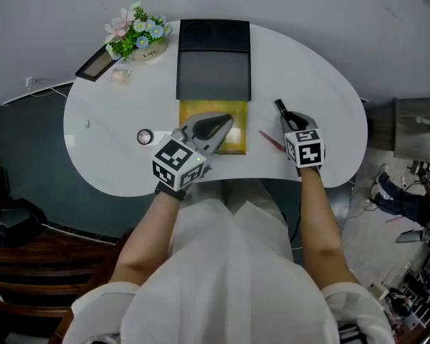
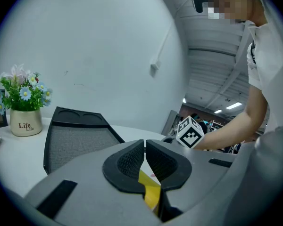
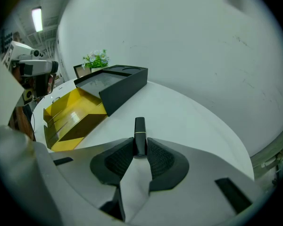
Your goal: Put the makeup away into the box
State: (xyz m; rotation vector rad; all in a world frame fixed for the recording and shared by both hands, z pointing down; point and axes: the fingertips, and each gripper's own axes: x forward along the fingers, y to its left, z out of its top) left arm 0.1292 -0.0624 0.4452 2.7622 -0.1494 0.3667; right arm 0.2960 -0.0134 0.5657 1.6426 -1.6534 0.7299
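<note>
A yellow box [image 1: 236,140] lies open near the table's front edge, and its black lid [image 1: 213,59] stands open behind it. My right gripper [image 1: 286,117] hovers to the right of the box, shut on a black lipstick tube [image 3: 140,134] that sticks out past the fingertips [image 3: 128,150]. The tube points away over the white table [image 1: 308,70]. My left gripper [image 1: 225,125] hangs over the yellow box with its jaws together and nothing between them. The left gripper view shows a strip of yellow box [image 2: 151,192] below the pads [image 2: 129,161]. A thin red stick [image 1: 271,140] lies between the box and the right gripper.
A pot of flowers [image 1: 136,34], a picture frame [image 1: 97,63] and a small pale item [image 1: 120,76] stand at the table's back left. A small round object [image 1: 144,136] rests left of the box. The table's curved front edge meets the person's body.
</note>
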